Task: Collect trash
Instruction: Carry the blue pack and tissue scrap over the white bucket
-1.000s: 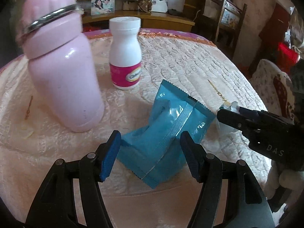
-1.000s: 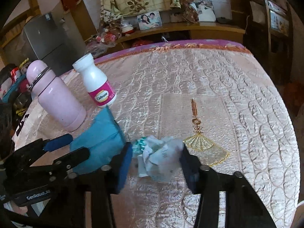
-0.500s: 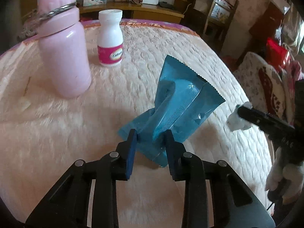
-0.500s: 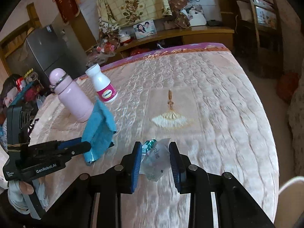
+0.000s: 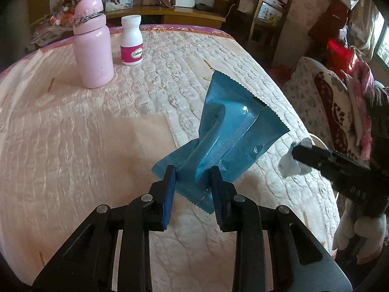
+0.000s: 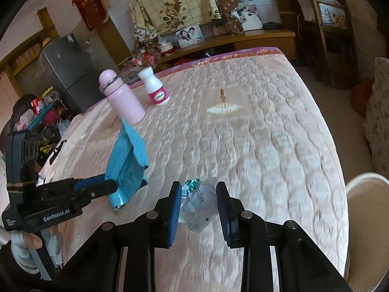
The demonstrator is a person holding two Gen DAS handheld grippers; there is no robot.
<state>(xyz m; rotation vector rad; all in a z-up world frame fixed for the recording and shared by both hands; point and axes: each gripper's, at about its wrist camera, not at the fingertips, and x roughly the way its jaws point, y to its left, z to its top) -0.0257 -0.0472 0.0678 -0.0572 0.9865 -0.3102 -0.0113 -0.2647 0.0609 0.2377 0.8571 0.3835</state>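
My left gripper [image 5: 193,177] is shut on a blue foil wrapper [image 5: 233,131] and holds it above the quilted bed [image 5: 73,146]. The wrapper stands up from the fingers; it also shows in the right wrist view [image 6: 127,160]. My right gripper [image 6: 199,194] is shut on a crumpled white wrapper with green print [image 6: 199,202], lifted off the bed. That wrapper shows in the left wrist view [image 5: 291,164] at the tip of the right gripper, to the right of the blue one.
A pink flask [image 5: 93,46] and a white pill bottle [image 5: 131,40] stand at the far left of the bed. A pale round rim [image 6: 364,194] sits beyond the bed's right edge. A wooden shelf and chairs stand behind the bed.
Both grippers closed on their wrappers, lifted them off the bed and pulled back toward the near edge. The flask and bottle did not move.
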